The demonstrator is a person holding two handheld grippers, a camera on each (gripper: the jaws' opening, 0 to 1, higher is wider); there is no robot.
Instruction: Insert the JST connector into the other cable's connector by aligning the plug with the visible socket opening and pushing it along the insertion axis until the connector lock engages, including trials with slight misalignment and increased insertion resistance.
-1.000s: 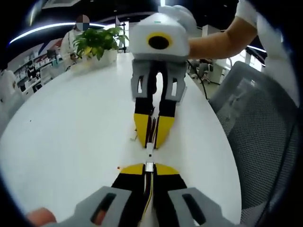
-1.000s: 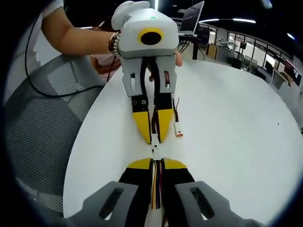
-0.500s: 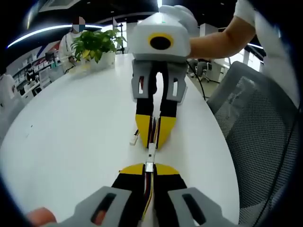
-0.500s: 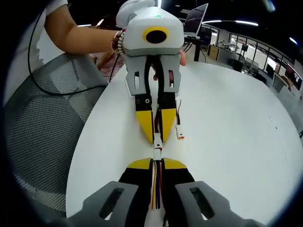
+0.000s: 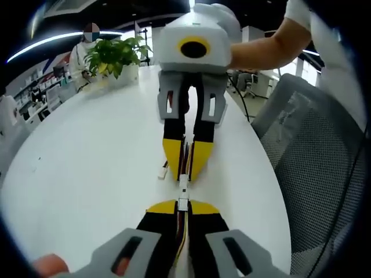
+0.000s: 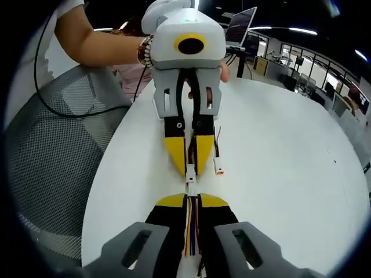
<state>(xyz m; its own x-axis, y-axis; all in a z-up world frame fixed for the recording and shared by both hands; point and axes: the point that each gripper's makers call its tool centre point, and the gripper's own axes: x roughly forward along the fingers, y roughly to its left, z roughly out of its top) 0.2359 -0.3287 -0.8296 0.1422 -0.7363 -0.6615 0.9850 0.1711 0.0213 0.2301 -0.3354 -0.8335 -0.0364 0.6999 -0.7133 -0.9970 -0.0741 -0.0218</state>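
Observation:
In the left gripper view my left gripper (image 5: 182,204) rises from the bottom, shut on a small white JST connector (image 5: 183,200) with yellow and dark wires. Facing it, my right gripper (image 5: 185,172) is shut on the other cable's white connector (image 5: 183,184). The two connectors meet end to end in one line just above the white table (image 5: 87,162). Whether the lock has caught is too small to tell. The right gripper view has the same pair: my right gripper (image 6: 190,200) holds its connector (image 6: 190,187) against the one (image 6: 190,172) in my left gripper (image 6: 189,168).
A loose white connector (image 6: 219,168) with short wires lies on the table beside the yellow jaws; it is also the loose connector (image 5: 164,170). A potted plant (image 5: 116,52) stands at the far end. A grey mesh chair (image 5: 313,150) sits along the table edge. A laptop (image 6: 243,26) stands behind.
The two grippers have drawn closer together along one line. The small gap between the two white connectors has closed. The loose connector stays where it lay.

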